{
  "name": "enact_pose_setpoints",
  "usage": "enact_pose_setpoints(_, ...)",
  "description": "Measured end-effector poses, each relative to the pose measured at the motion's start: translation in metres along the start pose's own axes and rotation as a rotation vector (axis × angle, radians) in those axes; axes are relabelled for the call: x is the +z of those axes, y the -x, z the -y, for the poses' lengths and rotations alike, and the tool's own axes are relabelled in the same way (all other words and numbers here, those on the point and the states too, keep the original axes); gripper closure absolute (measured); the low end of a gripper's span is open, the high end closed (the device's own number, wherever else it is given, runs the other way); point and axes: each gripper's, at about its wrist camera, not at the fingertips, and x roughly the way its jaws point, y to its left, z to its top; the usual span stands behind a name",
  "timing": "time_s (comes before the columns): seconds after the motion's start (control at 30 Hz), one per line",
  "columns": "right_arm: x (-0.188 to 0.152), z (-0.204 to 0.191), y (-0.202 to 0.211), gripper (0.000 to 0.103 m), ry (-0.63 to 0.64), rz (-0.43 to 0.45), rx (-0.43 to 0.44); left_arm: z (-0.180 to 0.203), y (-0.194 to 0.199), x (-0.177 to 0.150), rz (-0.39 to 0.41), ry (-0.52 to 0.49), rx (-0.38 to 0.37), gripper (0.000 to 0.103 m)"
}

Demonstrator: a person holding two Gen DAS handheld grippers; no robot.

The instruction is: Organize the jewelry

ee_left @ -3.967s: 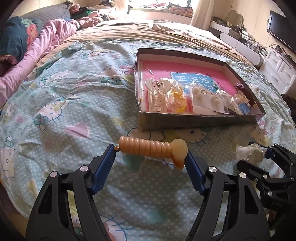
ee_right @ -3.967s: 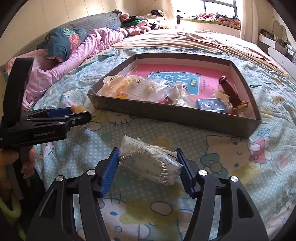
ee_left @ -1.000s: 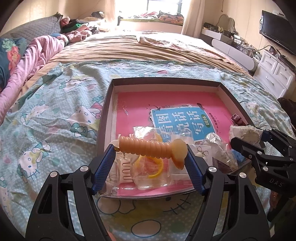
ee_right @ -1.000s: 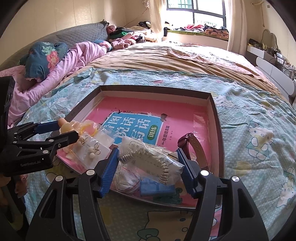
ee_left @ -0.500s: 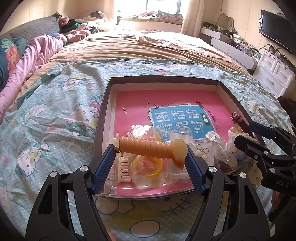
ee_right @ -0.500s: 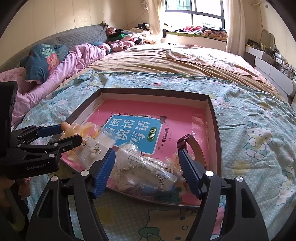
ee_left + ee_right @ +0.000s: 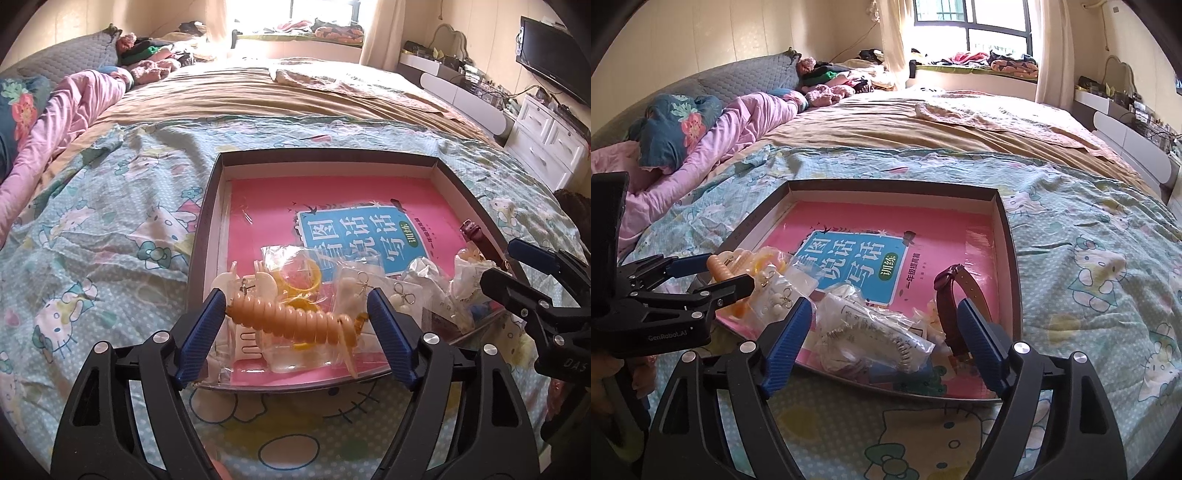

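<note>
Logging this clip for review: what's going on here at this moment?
A person with a gripper in each hand is sorting jewelry into a shallow box on a bed. The left gripper is open over the box's near edge, the ribbed orange hair clip tilted loose between its fingers, apparently just released. The right gripper is also open, with the bagged silver bracelet lying in the box between its fingers, beside a maroon watch.
</note>
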Motion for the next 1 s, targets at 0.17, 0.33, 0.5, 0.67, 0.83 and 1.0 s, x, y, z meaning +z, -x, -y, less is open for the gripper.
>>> enact_pose_setpoints(0.17,0.001,0.000,0.003,0.022,-0.002,0.006,0.000,-0.002,0.002,0.001,-0.003,0.007,-0.002,0.032)
enact_pose_setpoints(0.33,0.002,-0.001,0.007,0.021,0.001,0.009,0.001,-0.003,0.006,0.001,0.000,0.012,-0.006,0.031)
enact_pose_setpoints(0.5,0.003,-0.001,0.011,0.020,0.001,0.017,0.000,-0.002,0.010,0.001,-0.003,0.016,-0.009,0.029)
enact_pose_setpoints(0.67,0.004,-0.002,0.018,0.018,-0.002,0.029,0.002,-0.002,0.017,0.003,0.003,0.026,-0.005,0.025)
enact_pose_setpoints(0.83,0.006,-0.002,0.031,0.014,-0.003,0.054,0.003,-0.001,0.030,0.005,0.023,0.031,-0.010,0.025)
enact_pose_setpoints(1.0,0.006,-0.003,0.045,0.010,-0.010,0.073,0.000,0.003,0.047,0.005,0.047,0.027,-0.012,0.018)
